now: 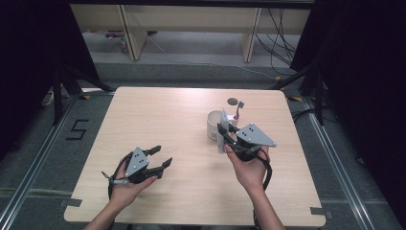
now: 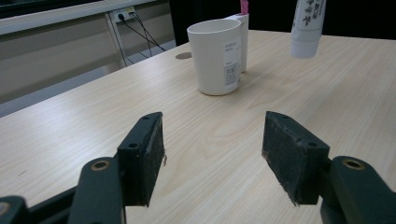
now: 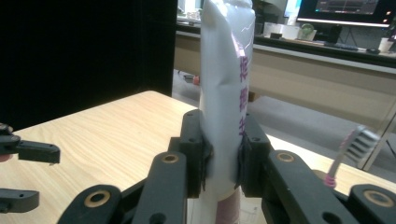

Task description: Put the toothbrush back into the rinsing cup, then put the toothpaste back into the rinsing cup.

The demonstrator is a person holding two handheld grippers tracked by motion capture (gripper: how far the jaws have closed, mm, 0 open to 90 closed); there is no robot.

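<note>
Toothbrush (image 3: 351,149) behind tube (image 3: 226,93), right tongs (image 3: 223,161)

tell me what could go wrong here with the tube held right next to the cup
1. The right gripper pinches the toothpaste tube across its soft body, so it may squeeze paste out or let the tube slip.
2. The tube hangs close by the white cup, which holds a toothbrush; a swing might tip the cup.
3. The left gripper is open and holds nothing, so the cup is unsteadied.
</note>
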